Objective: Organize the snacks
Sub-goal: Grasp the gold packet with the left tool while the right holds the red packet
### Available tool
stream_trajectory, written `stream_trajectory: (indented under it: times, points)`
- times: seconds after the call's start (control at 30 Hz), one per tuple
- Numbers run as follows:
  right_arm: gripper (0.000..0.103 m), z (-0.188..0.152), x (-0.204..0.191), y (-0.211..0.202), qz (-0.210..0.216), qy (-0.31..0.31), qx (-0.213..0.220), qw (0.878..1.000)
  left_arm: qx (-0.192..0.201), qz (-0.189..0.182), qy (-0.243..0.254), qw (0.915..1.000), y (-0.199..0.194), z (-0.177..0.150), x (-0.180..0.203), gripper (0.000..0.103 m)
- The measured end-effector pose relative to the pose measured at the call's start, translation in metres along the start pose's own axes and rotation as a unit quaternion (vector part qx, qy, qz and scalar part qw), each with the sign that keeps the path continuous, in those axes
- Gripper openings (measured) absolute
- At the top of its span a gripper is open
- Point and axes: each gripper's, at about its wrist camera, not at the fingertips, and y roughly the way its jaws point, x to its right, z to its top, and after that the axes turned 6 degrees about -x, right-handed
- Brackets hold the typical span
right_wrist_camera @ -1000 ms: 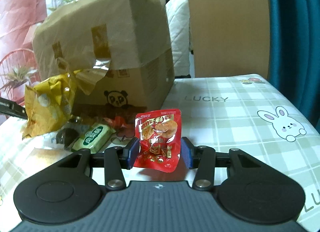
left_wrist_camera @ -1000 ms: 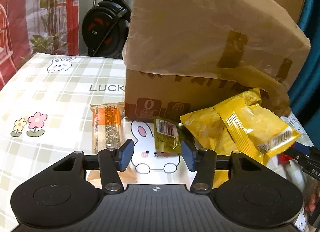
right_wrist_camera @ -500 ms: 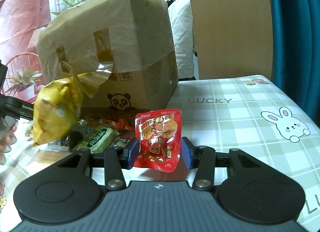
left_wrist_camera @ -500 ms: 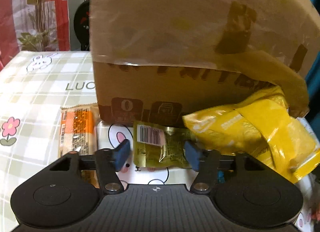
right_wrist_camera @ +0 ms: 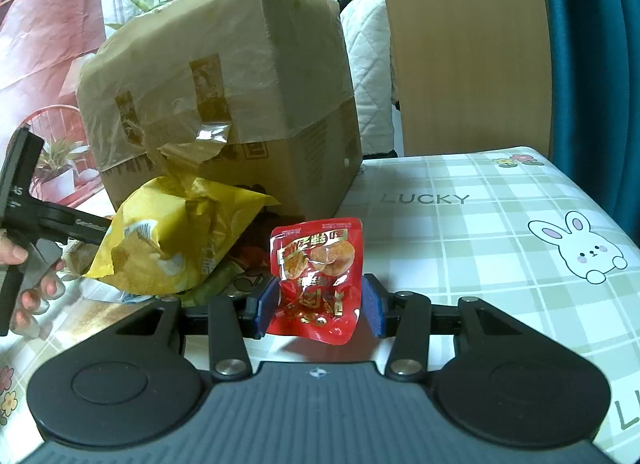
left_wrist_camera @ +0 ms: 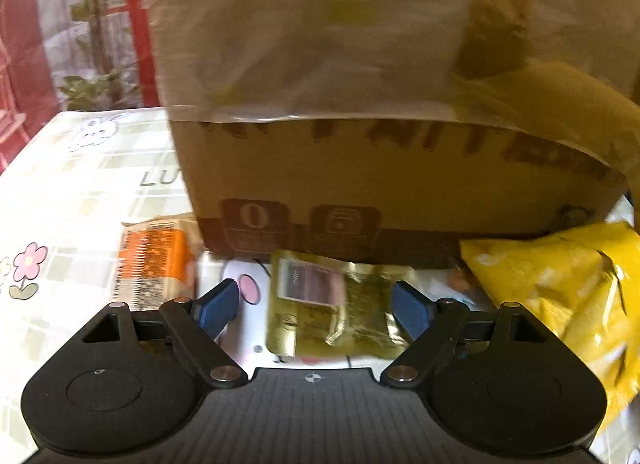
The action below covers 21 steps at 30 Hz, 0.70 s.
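Observation:
A gold foil snack packet (left_wrist_camera: pixel 340 304) lies flat on the tablecloth in front of the cardboard box (left_wrist_camera: pixel 380 184). My left gripper (left_wrist_camera: pixel 314 308) straddles it, jaws opening, blue pads clear of both its edges. An orange packet (left_wrist_camera: pixel 154 264) lies to its left and a crumpled yellow bag (left_wrist_camera: pixel 560 296) to its right. In the right wrist view, my right gripper (right_wrist_camera: pixel 318 306) is shut on a red snack pouch (right_wrist_camera: pixel 318 276), held upright just above the table. The yellow bag (right_wrist_camera: pixel 172 240) leans by the box (right_wrist_camera: pixel 240 84).
The tall box, wrapped in brown plastic and tape, fills the middle of the table. A hand (right_wrist_camera: pixel 32 292) grips the other tool's black handle at the left edge. Checked tablecloth (right_wrist_camera: pixel 480 248) with rabbit prints spreads to the right. A wooden panel and teal curtain stand behind.
My left gripper moved in toward the box and its jaws spread wider, so the gold packet now sits between them. The yellow bag shifted right in its view. The right gripper keeps the red pouch.

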Motion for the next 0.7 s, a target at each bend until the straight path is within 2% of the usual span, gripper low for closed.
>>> stream_trajectory:
  times: [0.3, 0.37, 0.4, 0.43, 0.47, 0.53, 0.7]
  points:
    - [0.047, 0.0, -0.001, 0.0, 0.001, 0.001, -0.001, 1.0, 0.0, 0.017, 0.026, 0.9995, 0.001, -0.005, 0.01, 0.087]
    - [0.047, 0.0, -0.001, 0.0, 0.001, 0.0, -0.001, 1.0, 0.004, 0.015, 0.029, 0.9995, -0.003, -0.008, 0.011, 0.079]
    - [0.047, 0.0, -0.001, -0.001, 0.001, 0.001, 0.0, 1.0, 0.009, 0.012, 0.033, 0.9994, -0.006, -0.009, 0.011, 0.063]
    - [0.047, 0.0, -0.001, -0.001, 0.001, 0.001, 0.001, 1.0, 0.013, 0.009, 0.036, 0.9992, -0.01, -0.01, 0.012, 0.053]
    - [0.047, 0.0, 0.0, -0.001, 0.001, 0.002, 0.0, 1.0, 0.013, 0.009, 0.036, 0.9992, -0.015, -0.013, 0.015, 0.048]
    - [0.047, 0.0, 0.0, -0.001, 0.002, 0.002, 0.0, 1.0, 0.018, -0.007, 0.037, 0.9991, -0.024, -0.021, 0.013, 0.022]
    - [0.047, 0.0, 0.0, -0.001, 0.003, 0.001, 0.001, 1.0, 0.03, -0.048, 0.026, 0.9981, -0.047, -0.039, 0.006, 0.01]
